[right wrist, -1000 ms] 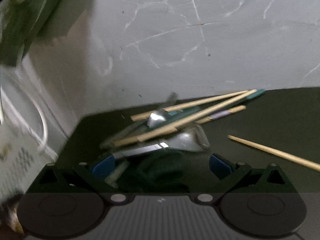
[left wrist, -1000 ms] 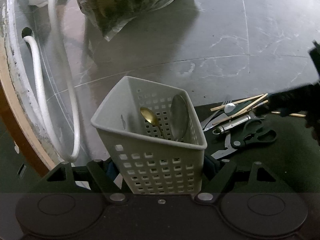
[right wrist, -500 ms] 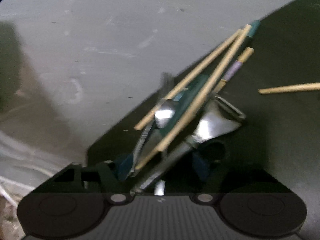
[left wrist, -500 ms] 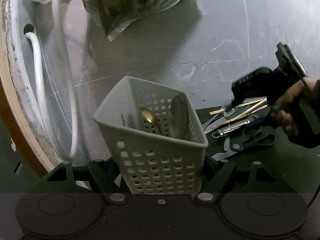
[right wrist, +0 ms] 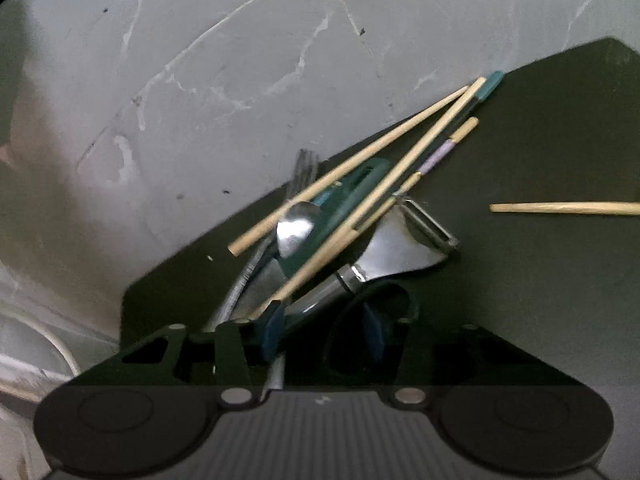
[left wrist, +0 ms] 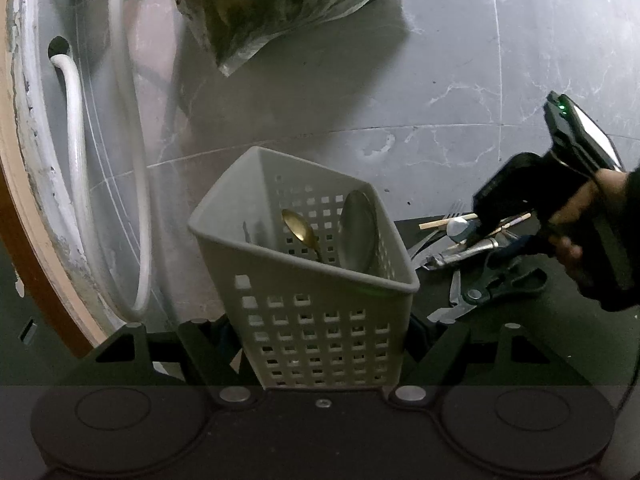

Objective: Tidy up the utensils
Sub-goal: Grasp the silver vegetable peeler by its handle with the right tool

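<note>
- R gripper [right wrist: 320, 328] fingers part-open, straddling peeler [right wrist: 384, 256] handle, not clamped yet.
- L gripper [left wrist: 320, 340] fingers clenched on basket [left wrist: 312, 280] walls, basket btwn them.
- Tip: clamp handle only; chopsticks [right wrist: 360, 200] cross just beyond L finger.

Grey floor [left wrist: 440, 80] beyond basket [left wrist: 320, 320] is lying bare up to plastic bag [left wrist: 288, 4]; hoses [left wrist: 76, 160] are crowding the left side. Right gripper [right wrist: 320, 332] is working into a tangle w/ chopsticks [right wrist: 360, 168] crossing peeler [right wrist: 400, 248]; mat [right wrist: 540, 300] is lying bare to its right.
</note>
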Demonstrator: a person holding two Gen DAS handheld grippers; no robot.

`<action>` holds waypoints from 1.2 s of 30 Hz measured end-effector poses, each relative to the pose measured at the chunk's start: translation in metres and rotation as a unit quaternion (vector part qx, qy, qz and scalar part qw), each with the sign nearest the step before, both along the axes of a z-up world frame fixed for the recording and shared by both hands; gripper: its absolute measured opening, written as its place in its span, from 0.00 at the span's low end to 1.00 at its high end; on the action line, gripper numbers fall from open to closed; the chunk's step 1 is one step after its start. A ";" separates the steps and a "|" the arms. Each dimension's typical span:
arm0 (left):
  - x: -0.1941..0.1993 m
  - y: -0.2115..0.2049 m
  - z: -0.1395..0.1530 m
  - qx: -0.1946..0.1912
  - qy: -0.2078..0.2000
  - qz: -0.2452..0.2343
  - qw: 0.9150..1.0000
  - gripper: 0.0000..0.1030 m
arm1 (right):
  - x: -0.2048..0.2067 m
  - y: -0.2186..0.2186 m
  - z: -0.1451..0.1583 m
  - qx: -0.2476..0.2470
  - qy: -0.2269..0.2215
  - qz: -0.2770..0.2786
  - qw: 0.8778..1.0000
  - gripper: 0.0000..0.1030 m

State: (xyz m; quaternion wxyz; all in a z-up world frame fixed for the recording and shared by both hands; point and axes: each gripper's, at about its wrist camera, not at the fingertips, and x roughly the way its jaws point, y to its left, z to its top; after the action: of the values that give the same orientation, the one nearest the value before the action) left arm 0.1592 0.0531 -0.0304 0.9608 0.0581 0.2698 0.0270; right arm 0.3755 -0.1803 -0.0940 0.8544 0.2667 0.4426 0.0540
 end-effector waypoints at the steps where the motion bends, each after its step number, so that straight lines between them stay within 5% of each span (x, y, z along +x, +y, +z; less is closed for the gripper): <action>1: 0.000 0.000 0.000 -0.001 0.000 0.000 1.000 0.76 | -0.003 -0.002 0.000 -0.008 0.000 0.004 1.000 0.45; 7: 0.001 0.005 0.000 -0.006 -0.001 0.000 1.000 0.76 | -0.020 -0.015 0.003 -0.052 0.015 0.022 0.998 0.38; 20: 0.003 0.010 0.001 -0.011 -0.001 0.000 1.000 0.76 | 0.005 -0.015 0.014 -0.012 0.028 -0.011 0.999 0.55; 26: 0.003 0.012 0.000 -0.017 -0.002 0.009 1.000 0.76 | 0.004 -0.026 0.030 0.017 0.017 -0.013 1.000 0.56; 36: 0.003 0.014 0.001 -0.022 0.001 0.007 1.000 0.75 | 0.030 -0.030 0.007 0.032 0.063 -0.018 0.997 0.50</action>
State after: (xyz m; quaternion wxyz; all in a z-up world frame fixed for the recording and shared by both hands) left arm 0.1621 0.0670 -0.0293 0.9612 0.0349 0.2720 0.0280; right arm 0.4059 -0.2105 -0.0869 0.8168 0.3047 0.4885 0.0360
